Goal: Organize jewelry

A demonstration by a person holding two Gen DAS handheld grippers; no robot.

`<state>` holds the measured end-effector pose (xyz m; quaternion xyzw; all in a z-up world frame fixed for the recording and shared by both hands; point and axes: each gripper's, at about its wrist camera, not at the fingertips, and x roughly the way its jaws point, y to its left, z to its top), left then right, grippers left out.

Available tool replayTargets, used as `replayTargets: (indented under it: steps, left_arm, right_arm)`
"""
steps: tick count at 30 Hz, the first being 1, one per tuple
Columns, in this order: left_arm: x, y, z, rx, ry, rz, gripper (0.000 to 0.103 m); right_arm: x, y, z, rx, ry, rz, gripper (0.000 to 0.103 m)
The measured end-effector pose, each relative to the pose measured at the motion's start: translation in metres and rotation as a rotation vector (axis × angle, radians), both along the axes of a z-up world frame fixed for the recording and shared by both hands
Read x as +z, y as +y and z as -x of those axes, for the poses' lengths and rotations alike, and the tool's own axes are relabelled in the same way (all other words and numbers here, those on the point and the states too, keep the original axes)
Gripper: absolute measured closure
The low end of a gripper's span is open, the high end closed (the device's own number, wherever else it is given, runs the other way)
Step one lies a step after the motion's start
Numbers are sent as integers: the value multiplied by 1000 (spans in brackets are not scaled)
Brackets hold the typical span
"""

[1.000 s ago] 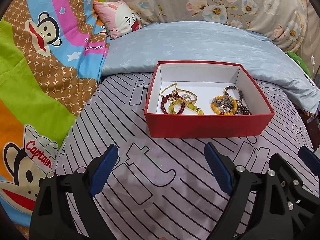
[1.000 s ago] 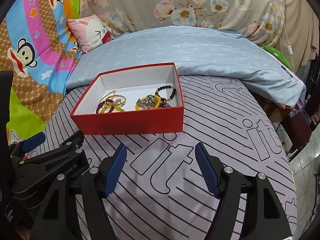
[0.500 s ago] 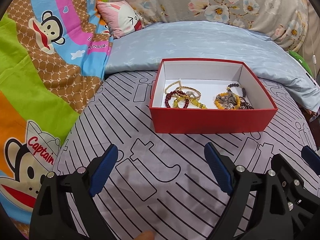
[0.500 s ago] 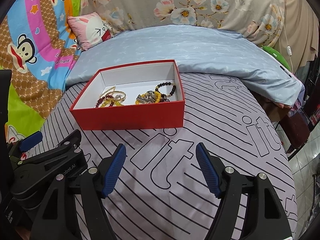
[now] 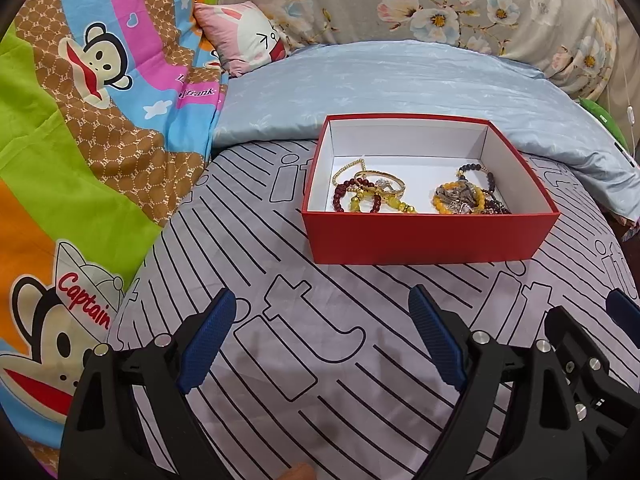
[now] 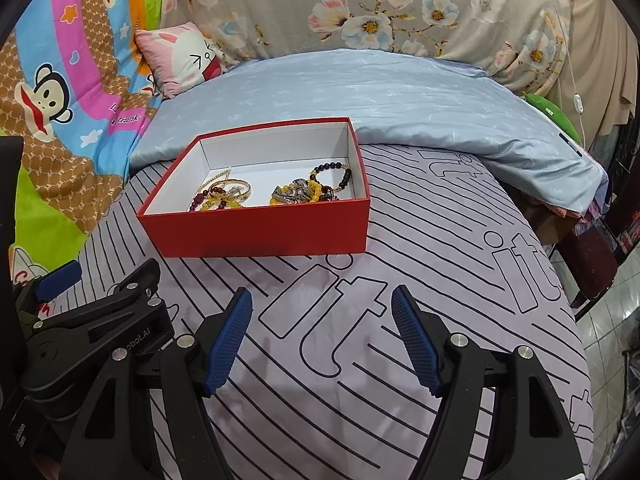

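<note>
A red box [image 5: 428,236] with a white inside stands on the striped grey bedsheet; it also shows in the right wrist view [image 6: 260,232]. Inside lie two heaps of bracelets: gold, dark red and yellow beads on the left [image 5: 368,194] [image 6: 220,196], and yellow, silver and black beads on the right [image 5: 466,198] [image 6: 308,190]. My left gripper [image 5: 322,320] is open and empty, well short of the box. My right gripper [image 6: 322,316] is open and empty too, in front of the box's right end. The left gripper's body [image 6: 92,320] shows at the left of the right wrist view.
A light blue quilt [image 5: 400,84] lies folded behind the box. A colourful monkey-print blanket [image 5: 80,120] covers the left side, with a pink rabbit pillow [image 5: 244,36] behind it. The bed's edge drops off on the right [image 6: 576,304], by a dark stool [image 6: 592,256].
Both grippers have drawn back a little from the box, which now sits higher and farther in both views. Both stay open and empty. The jewelry has not moved.
</note>
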<state>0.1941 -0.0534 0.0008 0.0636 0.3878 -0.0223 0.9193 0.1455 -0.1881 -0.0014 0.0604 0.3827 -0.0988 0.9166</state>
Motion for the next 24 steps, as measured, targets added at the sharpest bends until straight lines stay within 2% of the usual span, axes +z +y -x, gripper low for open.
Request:
replayTargets:
  steps: [24]
  left_arm:
    - [-4,-4,0,-4,5,-32,19]
  right_arm:
    - [-5,-1,0,-7,9,3,33]
